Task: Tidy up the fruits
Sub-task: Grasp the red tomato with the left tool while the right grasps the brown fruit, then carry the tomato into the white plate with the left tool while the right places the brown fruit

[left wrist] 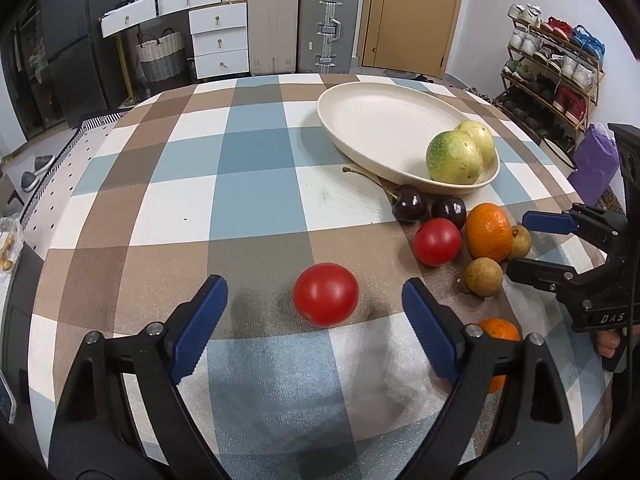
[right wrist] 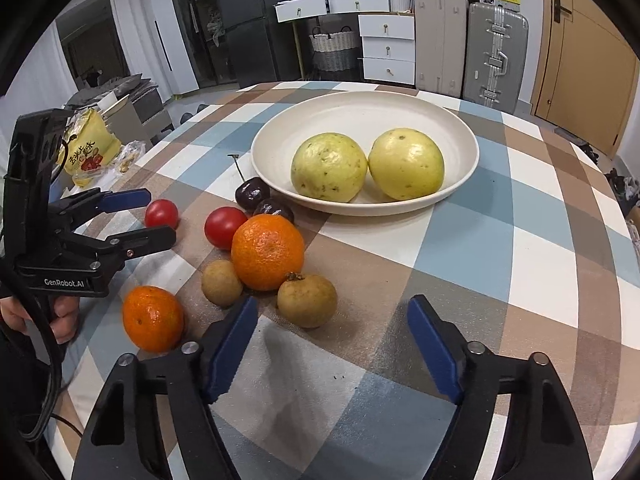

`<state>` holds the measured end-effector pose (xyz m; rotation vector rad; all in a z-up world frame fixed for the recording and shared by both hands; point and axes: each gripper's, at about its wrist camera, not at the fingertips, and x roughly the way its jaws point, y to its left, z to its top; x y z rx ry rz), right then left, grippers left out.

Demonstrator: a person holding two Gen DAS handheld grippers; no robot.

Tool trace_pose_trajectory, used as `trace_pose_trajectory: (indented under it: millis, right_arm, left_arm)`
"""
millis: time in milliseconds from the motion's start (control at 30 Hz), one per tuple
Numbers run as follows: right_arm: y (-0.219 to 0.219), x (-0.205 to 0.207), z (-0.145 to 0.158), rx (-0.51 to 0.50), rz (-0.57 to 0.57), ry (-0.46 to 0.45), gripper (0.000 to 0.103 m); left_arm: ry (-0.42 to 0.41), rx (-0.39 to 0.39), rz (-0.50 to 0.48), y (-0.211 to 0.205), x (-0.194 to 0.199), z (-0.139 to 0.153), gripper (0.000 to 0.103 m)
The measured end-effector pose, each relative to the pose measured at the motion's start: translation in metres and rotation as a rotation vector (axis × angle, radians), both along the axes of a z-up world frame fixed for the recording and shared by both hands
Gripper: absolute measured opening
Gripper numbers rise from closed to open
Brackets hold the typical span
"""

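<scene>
Left gripper (left wrist: 314, 304) hovers low over the checked table (left wrist: 248, 152), fingers (left wrist: 200, 320) spread wide; a red tomato (left wrist: 325, 300) sits on the cloth between them, slightly ahead of the tips, touching neither pad. From the right wrist view the same tomato (right wrist: 161, 213) lies between the left gripper's (right wrist: 154, 216) tips.

Right gripper (right wrist: 332, 332) points down at the table too, fingers (right wrist: 230, 344) apart and pinching nothing; a small brown fruit (right wrist: 307, 300) lies just ahead of the gap, nearer the left pad, not touched; a second brown fruit (right wrist: 221, 282) sits beside it, just past that pad. In the left wrist view the right gripper (left wrist: 516, 244) comes in from the right edge, tips either side of the far brown fruit (left wrist: 520, 242).

Big orange (right wrist: 267, 252) rests against both brown fruits; a second tomato (right wrist: 224, 227) and two dark cherries (right wrist: 260, 200) crowd behind it; a smaller orange (right wrist: 153, 318) lies apart, near the left pad of the right gripper.

The cream plate (right wrist: 360, 108) holds two pale yellow-green fruits (right wrist: 329, 172) side by side, touching; the cherries lie just off its rim.
</scene>
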<state>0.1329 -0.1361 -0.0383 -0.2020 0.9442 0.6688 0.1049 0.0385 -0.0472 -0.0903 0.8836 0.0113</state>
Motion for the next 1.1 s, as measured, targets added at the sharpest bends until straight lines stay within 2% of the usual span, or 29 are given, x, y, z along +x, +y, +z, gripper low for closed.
trace_pose_trajectory:
  millis: [33, 167, 300, 367, 400, 467, 567, 733, 933, 1100]
  right_arm:
    - [0.001, -0.001, 0.0, -0.003, 0.004, -0.003, 0.075]
    - [0.003, -0.003, 0.001, -0.005, 0.011, -0.016, 0.058]
    - [0.004, -0.005, 0.002, 0.006, 0.027, -0.019, 0.056]
    - [0.005, -0.006, 0.003, 0.006, 0.037, -0.02, 0.055]
    - [0.005, -0.008, 0.003, 0.006, 0.041, -0.021, 0.054]
    - [0.007, -0.009, 0.002, 0.001, 0.05, -0.021, 0.05]
    - [0.008, -0.01, 0.001, -0.002, 0.057, -0.021, 0.045]
    - [0.008, -0.01, 0.002, 0.003, 0.065, -0.026, 0.03]
    - [0.007, -0.011, 0.002, 0.003, 0.073, -0.03, 0.03]
    - [-0.003, -0.011, 0.014, 0.059, 0.061, -0.063, 0.03]
  left_arm:
    - [0.004, 0.001, -0.001, 0.0, 0.001, 0.0, 0.081]
    - [0.013, 0.002, -0.012, -0.002, 0.001, -0.002, 0.066]
    - [0.014, -0.01, -0.035, -0.004, 0.0, -0.003, 0.052]
    - [0.017, -0.009, -0.038, -0.004, 0.0, -0.003, 0.051]
    - [0.014, -0.014, -0.043, -0.005, -0.001, -0.003, 0.046]
    - [0.012, -0.018, -0.05, -0.005, -0.001, -0.003, 0.041]
    - [0.009, -0.025, -0.059, -0.005, -0.001, -0.003, 0.028]
    - [-0.001, -0.032, -0.07, -0.007, -0.001, -0.002, 0.028]
    - [-0.014, -0.04, -0.064, -0.005, -0.003, -0.001, 0.028]
    - [-0.036, -0.033, -0.044, -0.002, -0.005, 0.002, 0.028]
